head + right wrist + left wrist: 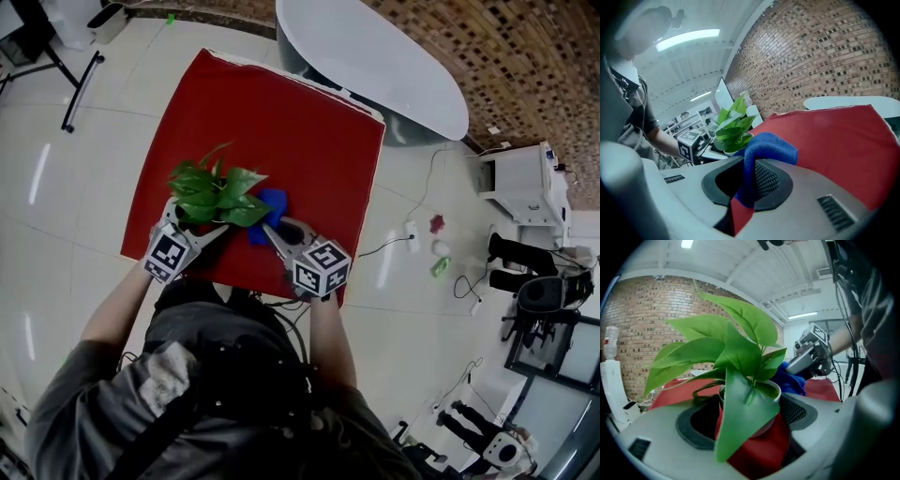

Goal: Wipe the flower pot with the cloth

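Under your head camera, one tiled floor [56, 187] carries one square red table [309, 141], with one white oval table [394, 66] beyond its far corner; you stand at the red table's near edge.

Item 1, flower pot [773, 392]: one only; it stands near the red table's near edge, upright, its green leaves [216, 192] spreading over it so that the head view hides its body; in the left gripper view it sits squarely between your jaws and fills the gap from one pad to the other.

Item 2, left gripper [192, 225]: jaws set wide and closed on the flower pot, one on each side of it below the rim.

Item 3, right gripper [270, 232]: just beside the flower pot on its right; jaws closed on the cloth [768, 147], which is pinched between the pads and folds over the tip of one jaw.

Item 4, cloth: one only, blue; it lies close against the leaves on their right side; whether it touches the flower pot itself cannot be told.

Item 5, markings: two marker cubes, left cube [168, 254] and right cube [321, 268], each bearing black-and-white square patterns.
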Demonstrator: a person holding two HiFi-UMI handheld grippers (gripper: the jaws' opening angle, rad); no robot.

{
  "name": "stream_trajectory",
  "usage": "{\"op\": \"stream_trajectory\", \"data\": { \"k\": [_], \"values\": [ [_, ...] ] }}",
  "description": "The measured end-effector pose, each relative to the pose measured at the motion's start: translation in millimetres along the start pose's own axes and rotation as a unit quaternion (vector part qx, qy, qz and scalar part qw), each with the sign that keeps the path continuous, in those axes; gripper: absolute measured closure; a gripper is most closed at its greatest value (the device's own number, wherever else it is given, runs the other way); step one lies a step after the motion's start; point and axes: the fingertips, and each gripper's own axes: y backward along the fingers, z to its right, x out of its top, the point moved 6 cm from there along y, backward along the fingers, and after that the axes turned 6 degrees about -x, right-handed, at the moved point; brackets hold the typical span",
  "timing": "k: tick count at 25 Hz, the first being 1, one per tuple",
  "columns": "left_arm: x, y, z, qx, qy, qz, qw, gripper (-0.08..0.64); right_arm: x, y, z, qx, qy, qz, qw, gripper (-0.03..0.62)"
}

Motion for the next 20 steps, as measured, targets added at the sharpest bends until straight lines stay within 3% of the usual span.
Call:
{"op": "stream_trajectory", "data": {
  "k": [7,14,20],
  "values": [
    [-3,-1,-31,-0.099,-0.028,0.004,0.9947,0.123,23,-59,4,-0.009,-0.044,0.040,0.998,0.531],
    [-1,-9,-51,-0.163,-0.020,0.005,0.9863,0.123,32,-82,25,0.018,-0.058,0.023,0.998,0.531],
    [-4,-7,-58,-0.223,-0.057,-0.011,0.9731,0.121,19,-103,33,0.014,-0.059,-0.019,0.998,0.531]
  ]
}}
